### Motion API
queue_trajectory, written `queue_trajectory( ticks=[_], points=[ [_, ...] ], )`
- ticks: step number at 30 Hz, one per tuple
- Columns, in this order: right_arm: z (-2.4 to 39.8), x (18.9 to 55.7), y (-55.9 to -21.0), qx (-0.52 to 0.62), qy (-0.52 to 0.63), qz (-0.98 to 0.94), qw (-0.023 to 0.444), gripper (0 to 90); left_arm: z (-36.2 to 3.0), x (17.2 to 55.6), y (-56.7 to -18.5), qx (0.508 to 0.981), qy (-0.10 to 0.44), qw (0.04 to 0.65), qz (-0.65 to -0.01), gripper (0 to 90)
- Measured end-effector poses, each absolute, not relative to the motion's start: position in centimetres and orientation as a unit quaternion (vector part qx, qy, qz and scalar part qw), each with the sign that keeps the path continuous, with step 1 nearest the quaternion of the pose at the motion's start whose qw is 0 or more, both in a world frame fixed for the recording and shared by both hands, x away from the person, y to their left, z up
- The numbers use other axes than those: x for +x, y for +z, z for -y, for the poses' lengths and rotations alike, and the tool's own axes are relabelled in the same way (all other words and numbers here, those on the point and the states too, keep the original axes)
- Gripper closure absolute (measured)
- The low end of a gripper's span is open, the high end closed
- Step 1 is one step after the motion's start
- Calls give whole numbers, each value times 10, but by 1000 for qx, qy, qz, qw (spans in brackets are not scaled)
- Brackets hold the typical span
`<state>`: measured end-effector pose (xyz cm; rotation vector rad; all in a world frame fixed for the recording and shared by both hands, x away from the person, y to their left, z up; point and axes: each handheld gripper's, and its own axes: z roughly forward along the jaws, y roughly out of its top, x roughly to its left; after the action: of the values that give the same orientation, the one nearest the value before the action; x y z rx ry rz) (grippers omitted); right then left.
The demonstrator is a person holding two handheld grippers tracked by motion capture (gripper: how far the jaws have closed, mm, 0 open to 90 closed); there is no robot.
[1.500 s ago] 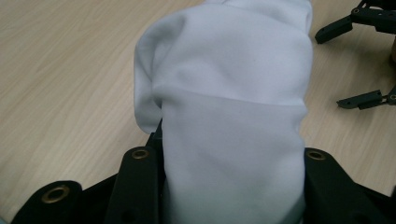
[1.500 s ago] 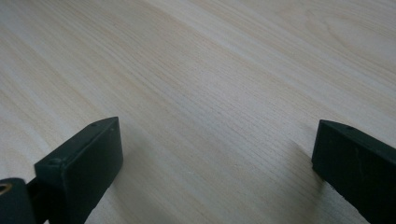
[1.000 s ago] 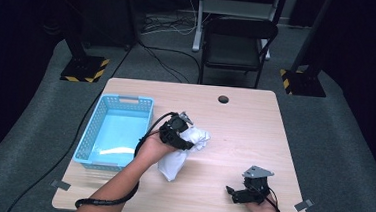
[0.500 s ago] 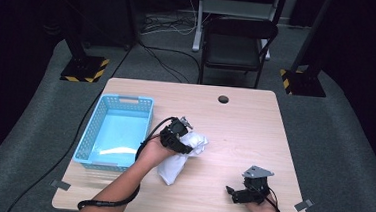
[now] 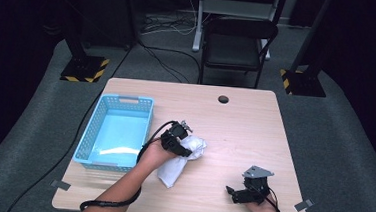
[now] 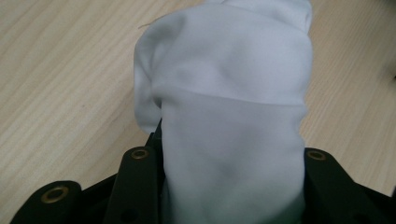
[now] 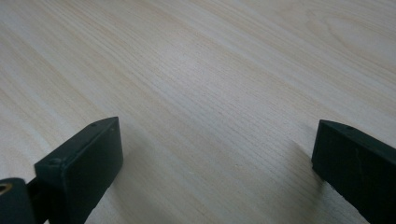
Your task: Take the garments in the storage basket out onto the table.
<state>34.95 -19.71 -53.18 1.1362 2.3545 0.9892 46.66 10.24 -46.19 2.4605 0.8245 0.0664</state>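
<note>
White cloth (image 5: 179, 160) lies bunched near the middle of the wooden table (image 5: 245, 125), just right of the blue basket (image 5: 119, 131), with my left gripper (image 5: 183, 145) clamped on its upper end. In the left gripper view the fabric (image 6: 229, 116) swells out from between my jaws, which are drawn in tight on the wad, and spills forward onto the wood. From above, the cloth's long axis runs from the crumpled top by my gripper down and toward me, its lower tail resting flat on the table.

My right gripper (image 5: 242, 194) sits low at the near right edge, well apart from the cloth, its jaws standing wide over bare wood (image 7: 210, 93) with nothing between them.

What the next move turns on, as I judge it: the basket lies just to the left of my left gripper, its open mouth beside the cloth, so the left hand is far the nearer for carrying the bundle across the rim.
</note>
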Motion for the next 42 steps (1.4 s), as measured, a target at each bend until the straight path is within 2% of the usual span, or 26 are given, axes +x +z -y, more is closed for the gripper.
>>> queue_trajectory(
  ticks=[25, 33, 42],
  points=[
    [197, 349, -532, 400, 349, -830, 172, 13, -93, 463, -488, 918, 23, 255, -304, 534],
    [197, 349, -532, 400, 349, -830, 172, 13, -93, 461, -491, 915, 22, 260, -308, 411],
    [197, 349, -532, 400, 349, -830, 172, 13, -95, 458, -492, 910, 21, 274, -312, 313]
  ],
)
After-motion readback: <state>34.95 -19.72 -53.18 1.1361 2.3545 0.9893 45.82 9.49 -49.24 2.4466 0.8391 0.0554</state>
